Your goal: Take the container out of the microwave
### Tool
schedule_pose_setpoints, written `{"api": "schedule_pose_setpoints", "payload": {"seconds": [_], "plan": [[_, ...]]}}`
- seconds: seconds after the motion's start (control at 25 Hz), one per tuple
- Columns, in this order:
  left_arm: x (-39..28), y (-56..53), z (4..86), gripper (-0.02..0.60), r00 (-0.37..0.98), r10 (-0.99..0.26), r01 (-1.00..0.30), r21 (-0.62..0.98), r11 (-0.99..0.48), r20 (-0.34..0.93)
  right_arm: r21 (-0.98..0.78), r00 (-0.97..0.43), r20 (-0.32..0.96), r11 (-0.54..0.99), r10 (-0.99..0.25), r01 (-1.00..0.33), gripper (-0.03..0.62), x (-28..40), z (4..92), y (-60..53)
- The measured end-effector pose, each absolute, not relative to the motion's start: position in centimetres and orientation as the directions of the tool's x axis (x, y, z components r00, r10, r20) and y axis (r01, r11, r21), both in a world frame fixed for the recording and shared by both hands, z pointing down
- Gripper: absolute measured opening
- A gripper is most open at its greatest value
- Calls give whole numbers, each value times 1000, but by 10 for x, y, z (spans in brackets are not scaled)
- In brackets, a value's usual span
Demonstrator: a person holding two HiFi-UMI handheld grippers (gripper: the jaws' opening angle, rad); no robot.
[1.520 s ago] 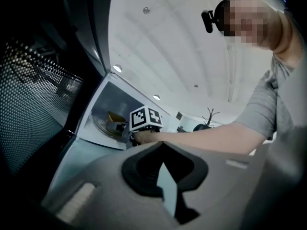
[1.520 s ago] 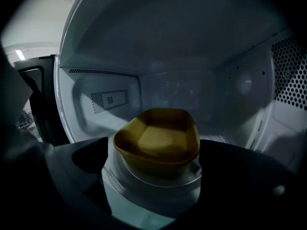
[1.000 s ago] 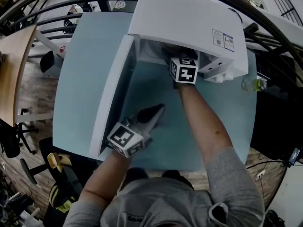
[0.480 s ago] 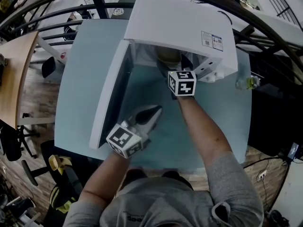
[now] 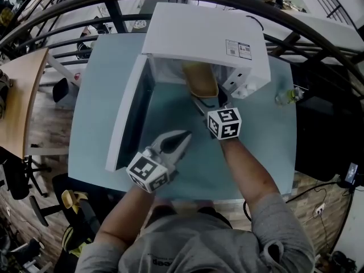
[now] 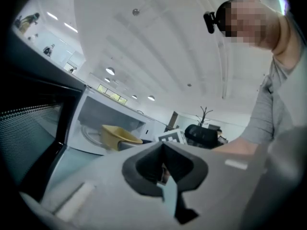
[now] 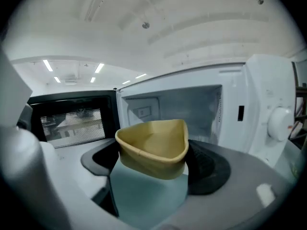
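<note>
The pale blue desk carries a white microwave at its far side. The microwave's door stands swung wide open to the left, with its dark mesh window facing the cavity. In the right gripper view the cavity is lit and open, with the control knob on the panel to its right.

The person's two forearms reach in from the near edge of the desk.

The right gripper points at the cavity's mouth, and its marker cube sits just in front of the microwave. Its jaws stand fairly wide and are closed on the yellow container, one dark pad against each side. The soft rim is pressed into a rounded three-cornered shape between them. The container stands upright with its open top up, right at the mouth of the cavity. In the head view its near part shows past the front edge of the microwave's top. In the right gripper view the desk shows below the container, between the jaws.

The left gripper is over the middle of the desk beside the open door, well apart from the container, and it points level toward the microwave. Its jaws are together, tips meeting, with nothing between them.

A small clear bottle stands on the desk to the right of the microwave.
</note>
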State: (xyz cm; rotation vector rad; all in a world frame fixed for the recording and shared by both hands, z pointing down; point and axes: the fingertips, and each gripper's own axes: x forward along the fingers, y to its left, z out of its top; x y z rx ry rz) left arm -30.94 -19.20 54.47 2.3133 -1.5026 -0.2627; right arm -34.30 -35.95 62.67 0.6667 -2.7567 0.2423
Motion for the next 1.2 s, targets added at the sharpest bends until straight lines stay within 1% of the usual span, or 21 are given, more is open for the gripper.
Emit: {"api": "schedule_pose_setpoints", "payload": {"seconds": [0.24, 0.4, 0.72, 0.96, 1.2], "plan": [[-294, -184, 523, 29, 427, -903, -842, 383, -380, 43, -89, -891, 297, 919, -343, -383, 436, -302, 602, -309], [-282, -181, 503, 29, 435, -900, -845, 361, -394, 37, -88, -910, 254, 929, -327, -358, 436, -272, 564, -293], [-245, -191, 415, 29, 483, -875, -829, 299, -473, -44, -58, -926, 101, 927, -364, -371, 436, -226, 438, -296], [-223, -198, 348, 29, 507, -857, -824, 236, -515, -98, -14, -921, 28, 921, -389, -390, 436, -199, 359, -302], [-214, -199, 275, 29, 512, -844, -829, 164, -534, -160, 30, -917, -38, 917, -398, -399, 436, -180, 290, -307]]}}
